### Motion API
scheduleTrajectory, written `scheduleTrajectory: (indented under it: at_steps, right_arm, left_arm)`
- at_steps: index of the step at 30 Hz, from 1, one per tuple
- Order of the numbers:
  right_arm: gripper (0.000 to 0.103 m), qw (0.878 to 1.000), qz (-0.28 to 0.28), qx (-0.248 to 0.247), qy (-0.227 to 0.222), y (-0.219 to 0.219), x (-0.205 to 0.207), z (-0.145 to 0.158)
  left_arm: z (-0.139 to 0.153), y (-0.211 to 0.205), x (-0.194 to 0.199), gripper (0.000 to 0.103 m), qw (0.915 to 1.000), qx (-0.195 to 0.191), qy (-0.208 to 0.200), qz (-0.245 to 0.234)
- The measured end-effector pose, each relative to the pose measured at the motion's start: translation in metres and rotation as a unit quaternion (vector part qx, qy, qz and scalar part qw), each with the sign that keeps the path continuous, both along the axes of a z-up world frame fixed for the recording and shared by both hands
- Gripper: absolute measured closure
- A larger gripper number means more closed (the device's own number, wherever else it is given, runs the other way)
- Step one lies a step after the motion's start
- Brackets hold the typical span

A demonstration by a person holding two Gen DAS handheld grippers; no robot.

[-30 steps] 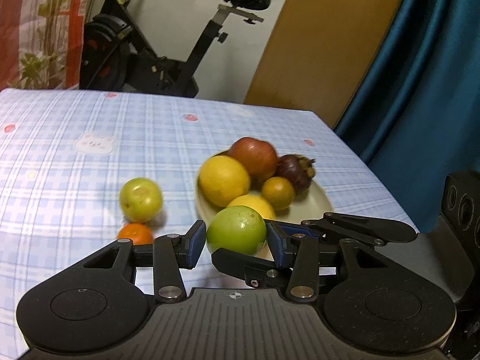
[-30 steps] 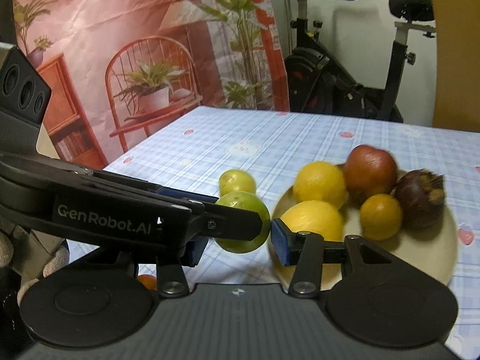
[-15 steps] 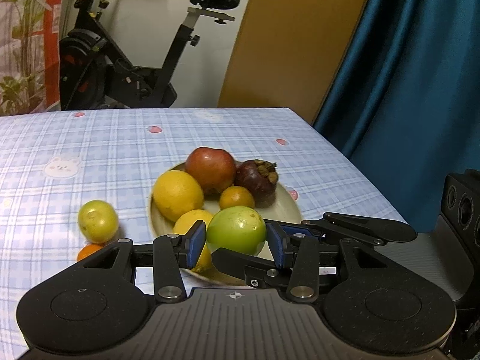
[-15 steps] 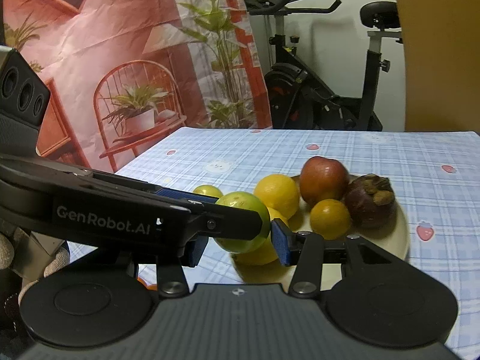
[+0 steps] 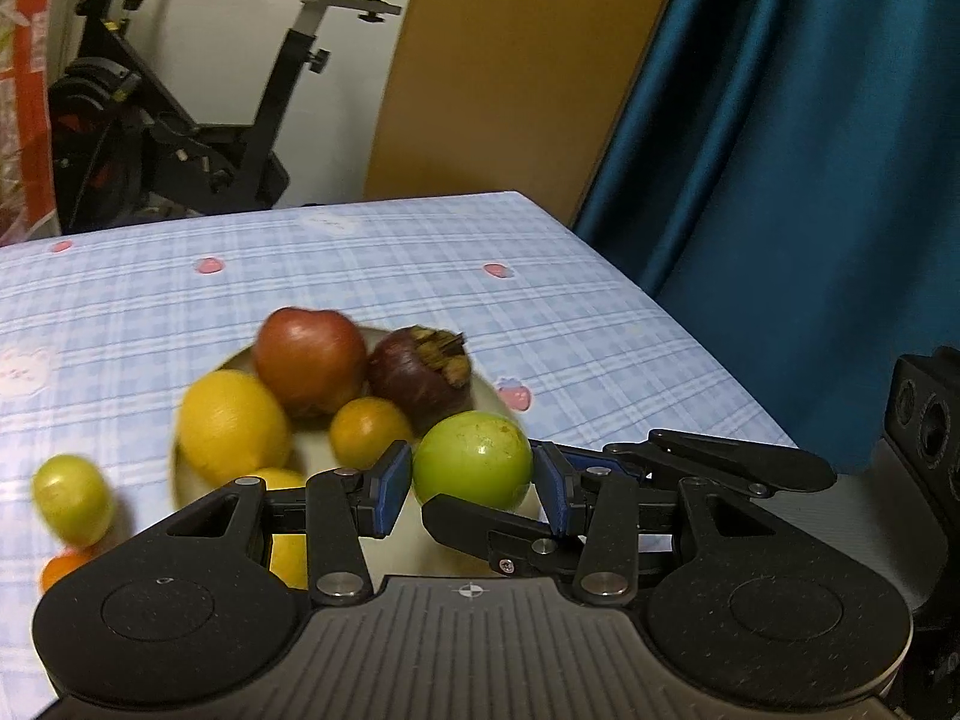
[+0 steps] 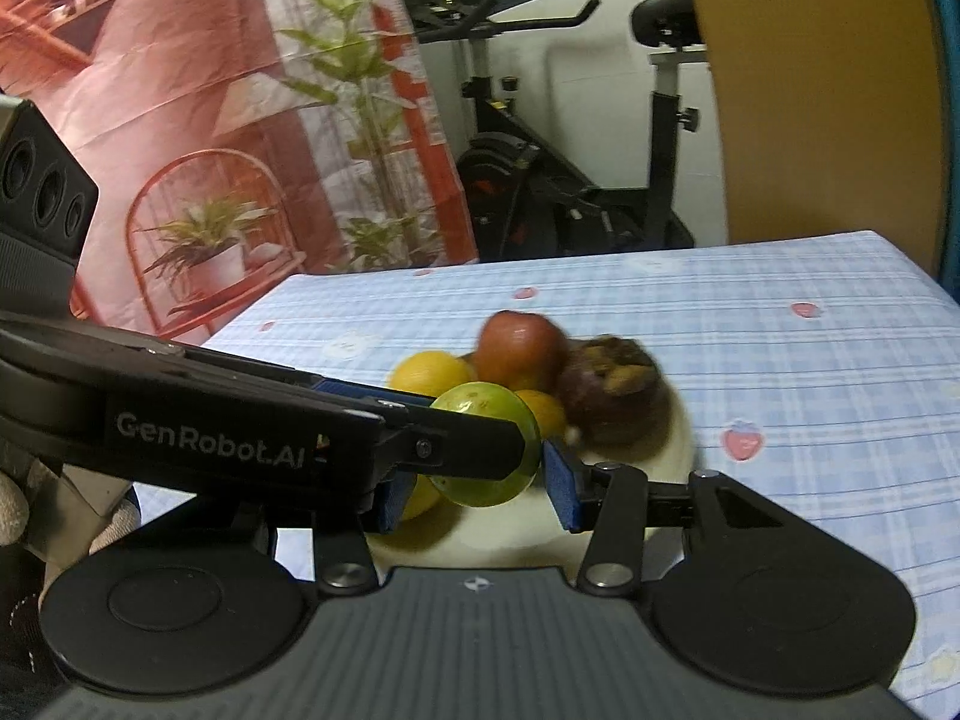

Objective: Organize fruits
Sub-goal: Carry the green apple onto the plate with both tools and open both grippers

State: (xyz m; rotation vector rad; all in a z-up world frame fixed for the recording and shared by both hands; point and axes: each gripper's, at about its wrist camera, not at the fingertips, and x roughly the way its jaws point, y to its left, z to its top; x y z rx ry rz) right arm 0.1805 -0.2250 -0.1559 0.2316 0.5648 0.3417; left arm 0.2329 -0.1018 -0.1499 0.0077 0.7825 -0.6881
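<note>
- The small orange (image 5: 60,567) and the loose green fruit (image 5: 72,498) lie on the table (image 5: 600,324) and have slid to the left edge of the left wrist view: both hands have swung across toward the plate (image 5: 312,450).
- Plate: already holds lemons, an apple, a mangosteen and an orange.
- The held fruit (image 5: 474,459), green, was short of the plate a second ago; now it hangs over its near right side.
- The left gripper (image 5: 471,492) and right gripper (image 6: 480,489) both pinch it, fingers unchanged; release looks next, then the two loose fruits.
</note>
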Motion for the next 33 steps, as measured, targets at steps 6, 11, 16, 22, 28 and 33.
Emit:
scheduleTrajectory:
  at_steps: [6,11,16,22,28,33]
  right_arm:
    - [0.055,0.999,-0.027,0.000,0.024,-0.023,0.017,-0.009]
    - [0.055,0.998,-0.041,-0.003,0.042,-0.034,0.026,-0.017]
    - [0.055,0.998,-0.038,-0.021,0.047,-0.035,0.033,-0.020]
    - [0.054,0.997,-0.045,-0.040,0.049,-0.032,0.037,-0.020]
    - [0.052,0.997,-0.048,-0.039,0.052,-0.031,0.037,-0.019]
    - [0.052,0.996,-0.055,-0.037,0.054,-0.033,0.034,-0.016]
  left_arm:
    - [-0.016,-0.028,0.024,0.056,0.9997,0.000,0.022,-0.007]
    - [-0.026,-0.046,0.032,0.056,0.9995,0.017,0.023,-0.012]
    - [-0.032,-0.050,0.036,0.056,0.9996,0.012,0.025,-0.006]
    - [-0.032,-0.049,0.036,0.053,0.9996,0.016,0.025,0.001]
    - [-0.027,-0.043,0.035,0.052,0.9997,0.013,0.021,0.007]
    - [-0.018,-0.031,0.034,0.052,0.9997,0.006,0.017,0.020]
